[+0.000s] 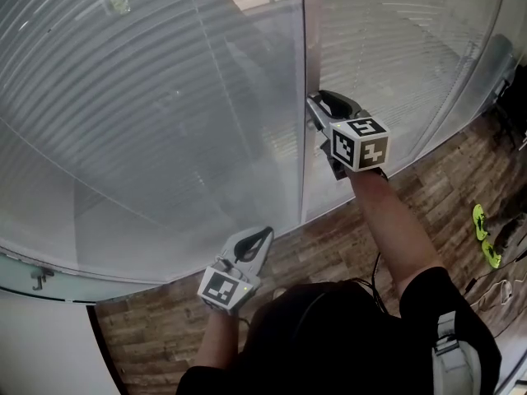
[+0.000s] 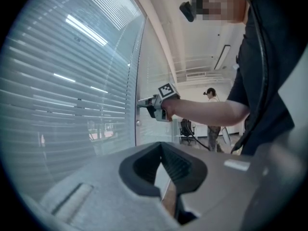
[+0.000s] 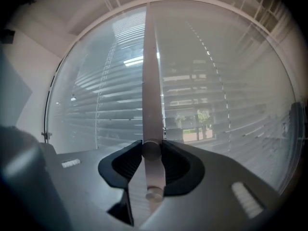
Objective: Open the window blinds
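In the head view the slatted blinds (image 1: 123,113) fill the upper frame on both sides of a vertical window post (image 1: 303,48). My right gripper (image 1: 316,112) meets that post at centre, and my left gripper (image 1: 258,239) hangs lower centre. In the left gripper view my jaws are together and empty. In the right gripper view my jaws clamp a round knob (image 3: 150,150) on the post, mid-frame.

An office: glass walls (image 2: 155,71) with blinds (image 1: 123,113), a desk chair (image 2: 186,127), a ceiling strip light (image 2: 222,57), a plank floor (image 1: 428,197)
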Available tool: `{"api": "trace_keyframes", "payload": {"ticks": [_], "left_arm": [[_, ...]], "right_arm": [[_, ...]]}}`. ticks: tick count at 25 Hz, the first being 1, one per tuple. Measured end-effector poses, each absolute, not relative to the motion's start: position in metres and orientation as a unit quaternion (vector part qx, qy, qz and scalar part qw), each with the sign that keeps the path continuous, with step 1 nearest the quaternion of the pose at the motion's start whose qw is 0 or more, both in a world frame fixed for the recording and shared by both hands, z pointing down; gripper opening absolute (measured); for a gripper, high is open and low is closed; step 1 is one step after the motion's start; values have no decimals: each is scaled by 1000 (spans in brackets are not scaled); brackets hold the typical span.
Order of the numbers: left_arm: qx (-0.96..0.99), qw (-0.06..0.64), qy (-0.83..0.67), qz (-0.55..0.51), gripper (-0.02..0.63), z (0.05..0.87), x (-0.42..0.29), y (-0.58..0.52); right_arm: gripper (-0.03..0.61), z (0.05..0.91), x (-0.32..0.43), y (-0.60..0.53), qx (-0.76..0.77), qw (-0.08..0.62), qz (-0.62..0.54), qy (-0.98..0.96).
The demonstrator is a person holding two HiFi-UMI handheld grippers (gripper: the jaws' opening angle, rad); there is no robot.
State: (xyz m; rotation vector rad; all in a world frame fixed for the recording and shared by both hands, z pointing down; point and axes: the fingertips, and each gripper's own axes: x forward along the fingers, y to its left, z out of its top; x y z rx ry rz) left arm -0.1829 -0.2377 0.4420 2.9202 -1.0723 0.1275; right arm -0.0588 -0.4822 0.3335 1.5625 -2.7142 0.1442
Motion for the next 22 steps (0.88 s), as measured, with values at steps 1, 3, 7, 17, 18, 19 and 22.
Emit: {"api": "trace_keyframes", "payload": {"ticks": [1,3,7,17,18,19,22], "left_arm": [[938,17,-343,43,5,442,-182,-237],[939,18,-341,45,5,442,-181,-237],[938,15,-342,45,5,442,-182,-238],[936,17,-348,40,5,443,-181,-235],[937,16,-348,39,5,442,-180,-234],[937,16,-348,38,5,441,-179,-234],[936,14,-350,34,5,437,-180,-235]], "right_arm": [[129,333,-58,-482,497,-9,60,-866],[129,332,-58,-483,495,-23,77,-865],[129,331,-59,-483,496,-26,74,-865],[130,332,-58,-482,495,-27,73,-865],[130,333,-58,-482,494,-27,73,-866],[132,333,-57,-481,493,-26,73,-867],[135,333,-58,-482,488,-21,66,-870]]}}
